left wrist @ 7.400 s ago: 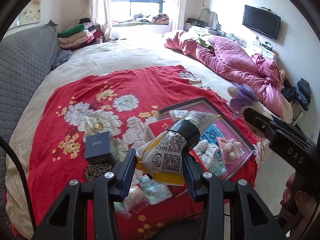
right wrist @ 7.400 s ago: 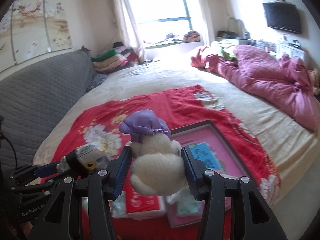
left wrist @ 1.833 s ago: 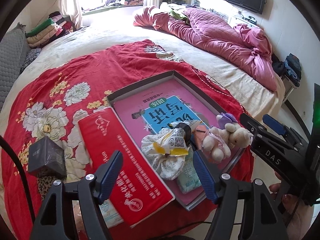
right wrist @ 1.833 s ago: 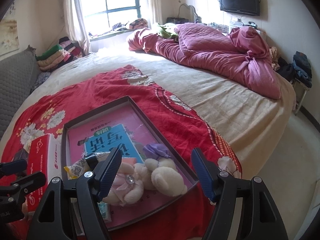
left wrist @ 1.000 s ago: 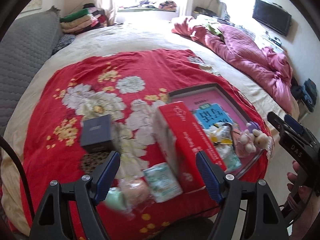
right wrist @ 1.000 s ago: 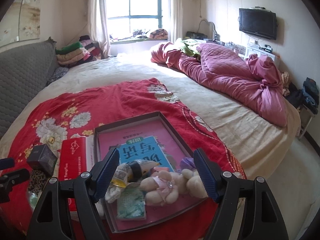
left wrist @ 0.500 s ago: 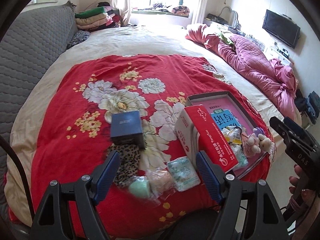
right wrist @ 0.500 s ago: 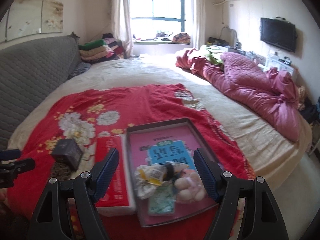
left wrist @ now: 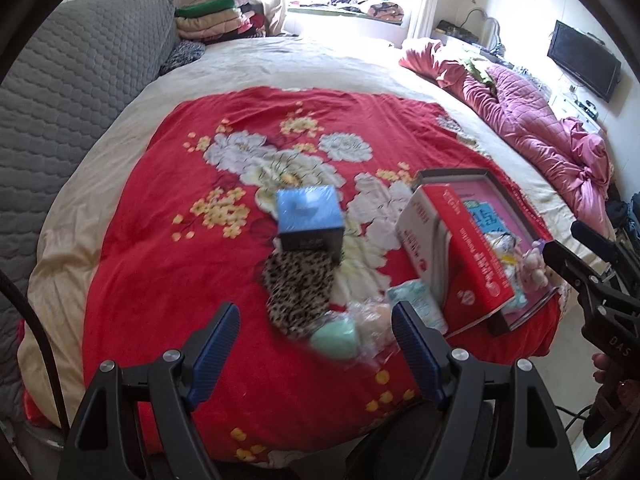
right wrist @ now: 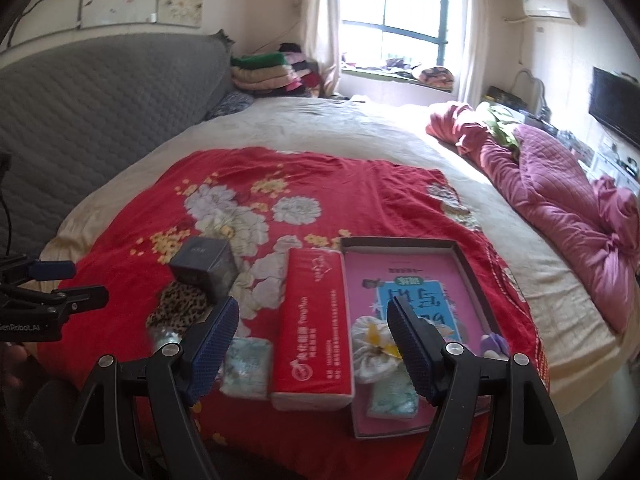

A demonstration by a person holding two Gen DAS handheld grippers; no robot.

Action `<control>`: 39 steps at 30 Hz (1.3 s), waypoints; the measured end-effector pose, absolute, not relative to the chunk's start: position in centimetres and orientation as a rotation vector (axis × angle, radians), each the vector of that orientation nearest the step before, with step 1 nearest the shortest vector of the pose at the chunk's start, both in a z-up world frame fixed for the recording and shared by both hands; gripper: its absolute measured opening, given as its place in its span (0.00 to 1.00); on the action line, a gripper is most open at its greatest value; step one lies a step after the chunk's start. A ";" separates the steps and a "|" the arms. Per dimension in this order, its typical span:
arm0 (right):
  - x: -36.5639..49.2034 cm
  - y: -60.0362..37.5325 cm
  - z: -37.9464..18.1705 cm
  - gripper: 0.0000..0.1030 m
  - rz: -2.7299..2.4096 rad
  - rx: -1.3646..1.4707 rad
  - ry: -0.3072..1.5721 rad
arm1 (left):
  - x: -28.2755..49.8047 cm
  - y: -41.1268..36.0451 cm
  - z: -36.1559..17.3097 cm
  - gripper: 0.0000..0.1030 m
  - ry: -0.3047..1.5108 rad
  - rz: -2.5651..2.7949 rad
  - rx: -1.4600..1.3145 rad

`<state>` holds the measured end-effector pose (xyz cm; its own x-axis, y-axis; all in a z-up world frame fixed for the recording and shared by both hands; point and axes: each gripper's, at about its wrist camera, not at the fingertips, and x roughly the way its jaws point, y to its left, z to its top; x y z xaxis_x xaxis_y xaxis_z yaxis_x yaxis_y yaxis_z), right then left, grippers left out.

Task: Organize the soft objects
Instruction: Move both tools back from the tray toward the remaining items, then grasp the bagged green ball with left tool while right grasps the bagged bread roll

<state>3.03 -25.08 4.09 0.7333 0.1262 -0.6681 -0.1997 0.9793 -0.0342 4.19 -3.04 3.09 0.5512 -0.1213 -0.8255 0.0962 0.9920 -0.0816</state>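
Left wrist view: left gripper (left wrist: 316, 322) jaws wide, empty; green soft ball (left wrist: 334, 336) on the bed just ahead between them; right gripper (right wrist: 312, 316), equally wide, farther off.

Background: grey quilted headboard (right wrist: 100, 128) at left; window (right wrist: 394, 24) behind; wall television (left wrist: 584, 60) at right; crumpled pink quilt (right wrist: 560, 196) beside red floral blanket (left wrist: 168, 220).

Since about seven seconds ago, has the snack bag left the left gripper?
Yes. The left gripper is open and empty; the snack bag now lies in the tray, right of the red tissue pack.
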 end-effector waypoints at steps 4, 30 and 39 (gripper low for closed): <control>2.9 -23.5 3.4 0.76 0.227 -0.142 0.748 | 3.7 -2.4 1.9 0.75 1.004 -0.116 -0.030; 2.7 -16.9 -4.3 0.76 0.409 -0.395 0.918 | 4.1 -1.0 -5.5 0.75 1.164 -0.188 -0.209; 3.7 -14.7 -7.7 0.76 0.494 -0.489 0.967 | 6.8 -1.0 -8.3 0.75 1.228 -0.203 -0.347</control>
